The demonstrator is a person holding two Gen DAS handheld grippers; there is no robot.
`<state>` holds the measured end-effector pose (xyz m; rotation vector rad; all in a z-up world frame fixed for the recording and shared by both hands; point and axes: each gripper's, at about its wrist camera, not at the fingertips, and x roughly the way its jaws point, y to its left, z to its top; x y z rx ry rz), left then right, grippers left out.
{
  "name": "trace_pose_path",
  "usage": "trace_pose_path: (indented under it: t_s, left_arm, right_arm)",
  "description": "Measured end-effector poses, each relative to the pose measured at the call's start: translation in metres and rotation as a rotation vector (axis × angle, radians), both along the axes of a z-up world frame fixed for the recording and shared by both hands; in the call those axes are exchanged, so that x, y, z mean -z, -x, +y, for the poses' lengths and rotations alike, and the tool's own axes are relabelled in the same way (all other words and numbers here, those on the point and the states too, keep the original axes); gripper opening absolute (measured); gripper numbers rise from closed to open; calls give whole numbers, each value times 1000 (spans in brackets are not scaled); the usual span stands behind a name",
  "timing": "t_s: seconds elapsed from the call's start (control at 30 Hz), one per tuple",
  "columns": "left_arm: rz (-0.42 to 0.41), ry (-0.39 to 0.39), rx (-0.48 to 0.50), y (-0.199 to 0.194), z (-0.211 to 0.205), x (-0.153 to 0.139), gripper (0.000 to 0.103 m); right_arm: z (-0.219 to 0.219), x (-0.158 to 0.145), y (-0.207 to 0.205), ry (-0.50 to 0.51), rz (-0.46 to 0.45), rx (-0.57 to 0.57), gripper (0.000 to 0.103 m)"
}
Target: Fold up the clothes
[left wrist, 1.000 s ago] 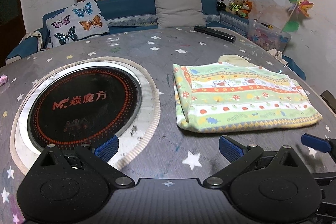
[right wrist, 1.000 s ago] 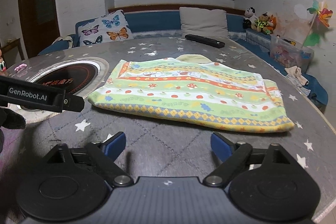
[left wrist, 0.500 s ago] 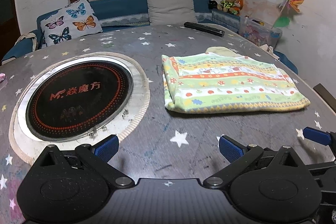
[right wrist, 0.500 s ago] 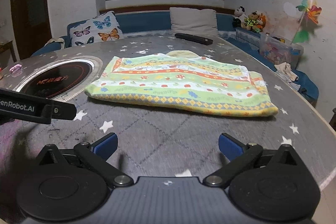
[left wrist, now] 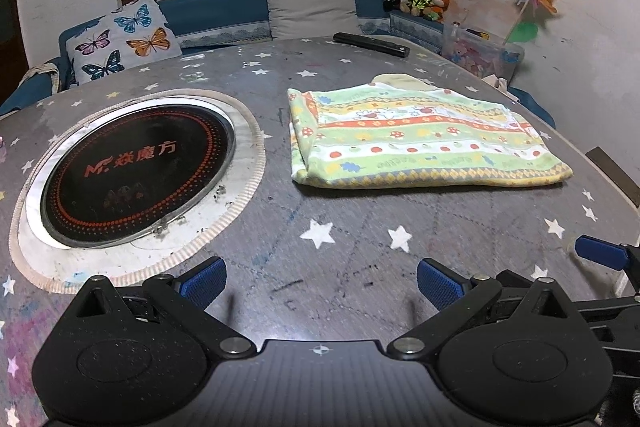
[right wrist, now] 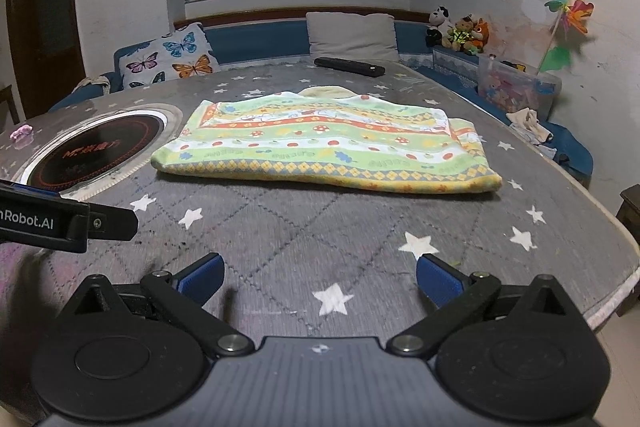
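While you held both grippers, left [left wrist: 321, 279] and right [right wrist: 320, 277], spread wide short of the folded garment [left wrist: 420, 143], a one-layer pinch risked unfolding it.

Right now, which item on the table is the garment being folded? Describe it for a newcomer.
On the round star-print table, look right of the black induction cooktop. The folded garment lies flat there, the only cloth on the table, striped green, yellow and orange with mushrooms.
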<state>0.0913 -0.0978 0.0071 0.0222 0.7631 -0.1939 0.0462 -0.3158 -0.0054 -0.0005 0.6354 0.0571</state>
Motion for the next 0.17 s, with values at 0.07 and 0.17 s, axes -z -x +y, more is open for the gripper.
trace_pose_path:
  t_s: [0.07,0.17]
  left_arm:
    - [-3,-1,4,2,-1,0,103]
    - [5,2,11,3,-2,1,103]
  right_arm:
    - [0,0,2,-1,-2,3,103]
    - [-1,-1,5,-2,-5,6,103]
